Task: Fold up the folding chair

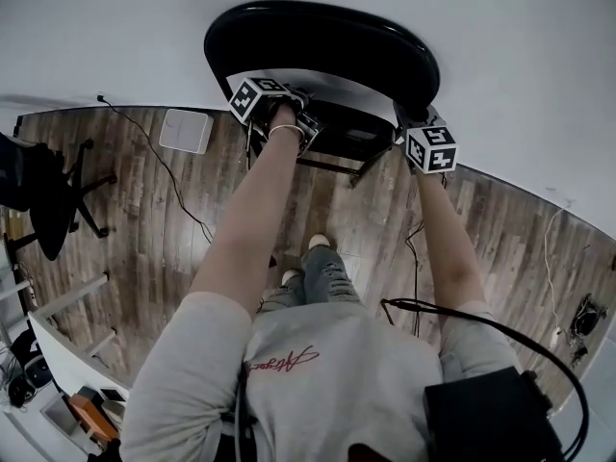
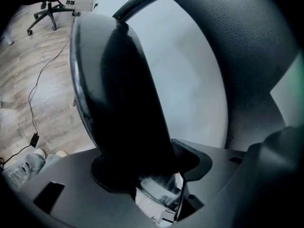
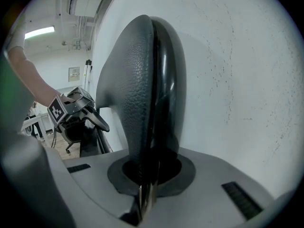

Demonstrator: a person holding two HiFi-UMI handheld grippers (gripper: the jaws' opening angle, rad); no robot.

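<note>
The black padded folding chair (image 1: pixel 322 51) stood on the brown wood-plank floor (image 1: pixel 164 229) against the white wall (image 1: pixel 529 56), straight ahead of the person. The left gripper (image 2: pixel 166 37), at the chair's left edge, had its jaws wide apart with only wall showing between them. The right gripper (image 3: pixel 153 27), at its right edge, had its jaws pressed together, empty.

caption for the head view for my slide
Person holds left gripper and right gripper at a black folding chair against a white wall.
</note>
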